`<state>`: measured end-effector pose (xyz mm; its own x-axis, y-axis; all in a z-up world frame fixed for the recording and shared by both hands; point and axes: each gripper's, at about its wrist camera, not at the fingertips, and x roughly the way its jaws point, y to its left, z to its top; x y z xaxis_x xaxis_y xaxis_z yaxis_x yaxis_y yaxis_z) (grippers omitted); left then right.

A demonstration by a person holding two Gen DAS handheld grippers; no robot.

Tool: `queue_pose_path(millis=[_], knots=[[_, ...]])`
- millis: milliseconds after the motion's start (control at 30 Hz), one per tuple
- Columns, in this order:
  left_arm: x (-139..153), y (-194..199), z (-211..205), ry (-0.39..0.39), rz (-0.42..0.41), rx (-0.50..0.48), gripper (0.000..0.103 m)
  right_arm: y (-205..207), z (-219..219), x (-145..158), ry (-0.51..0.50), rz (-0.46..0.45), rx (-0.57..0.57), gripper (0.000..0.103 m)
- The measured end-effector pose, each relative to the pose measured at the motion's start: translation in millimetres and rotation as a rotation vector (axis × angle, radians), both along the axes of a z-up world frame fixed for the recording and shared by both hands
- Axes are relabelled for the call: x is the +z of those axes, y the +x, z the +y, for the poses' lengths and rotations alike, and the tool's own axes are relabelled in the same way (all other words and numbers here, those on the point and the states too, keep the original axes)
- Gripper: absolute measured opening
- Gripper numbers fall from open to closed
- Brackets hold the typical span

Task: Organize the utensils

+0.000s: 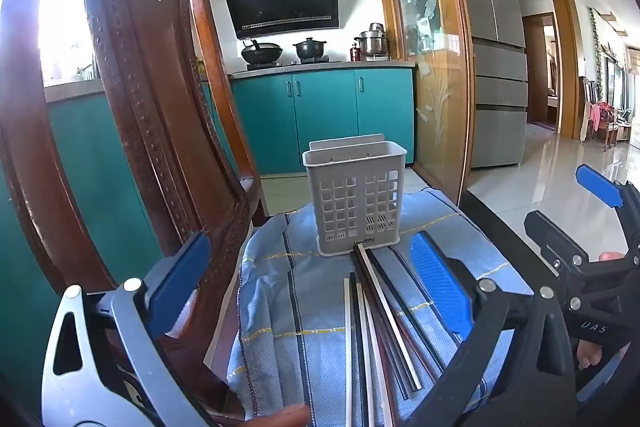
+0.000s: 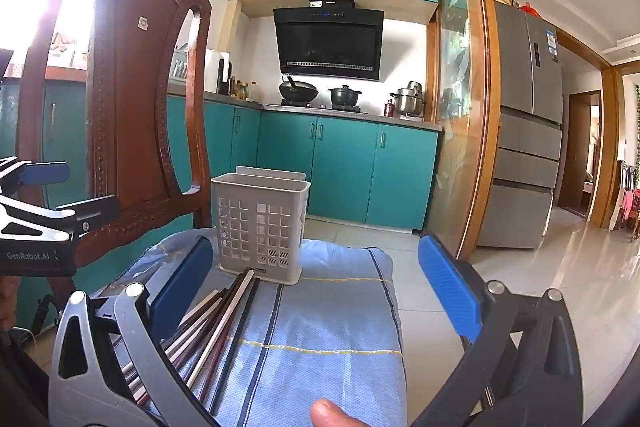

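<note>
On the blue cloth (image 1: 304, 307), chopsticks (image 1: 376, 311) lie bundled, tips touching the foot of the white perforated holder (image 1: 356, 195) near the cloth's far edge. Left gripper (image 1: 316, 279) jaws wide, nothing between the pads; right gripper (image 2: 320, 291) likewise wide and empty.

Risks, as judged:
- thin sticks may roll or slip from the pads
- the light holder could tip if nudged
- the cloth may drag and bunch up

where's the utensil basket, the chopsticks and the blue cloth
utensil basket (image 1: 355, 205), left wrist view, on its perforated front wall
chopsticks (image 1: 384, 301), left wrist view, on a pale stick mid-length
blue cloth (image 2: 332, 327), right wrist view, on a bare patch
</note>
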<state>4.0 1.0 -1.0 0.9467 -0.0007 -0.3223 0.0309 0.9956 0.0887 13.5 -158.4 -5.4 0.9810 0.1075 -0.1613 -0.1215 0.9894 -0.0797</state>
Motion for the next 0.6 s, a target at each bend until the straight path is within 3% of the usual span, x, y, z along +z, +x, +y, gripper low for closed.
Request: queue_pose_path(millis=[600], knots=[[-1.3,-3.3,-3.9,0.008,0.001,-0.001,0.1,-3.9,1.6,4.6,-0.008,-0.017,0.001,0.1]])
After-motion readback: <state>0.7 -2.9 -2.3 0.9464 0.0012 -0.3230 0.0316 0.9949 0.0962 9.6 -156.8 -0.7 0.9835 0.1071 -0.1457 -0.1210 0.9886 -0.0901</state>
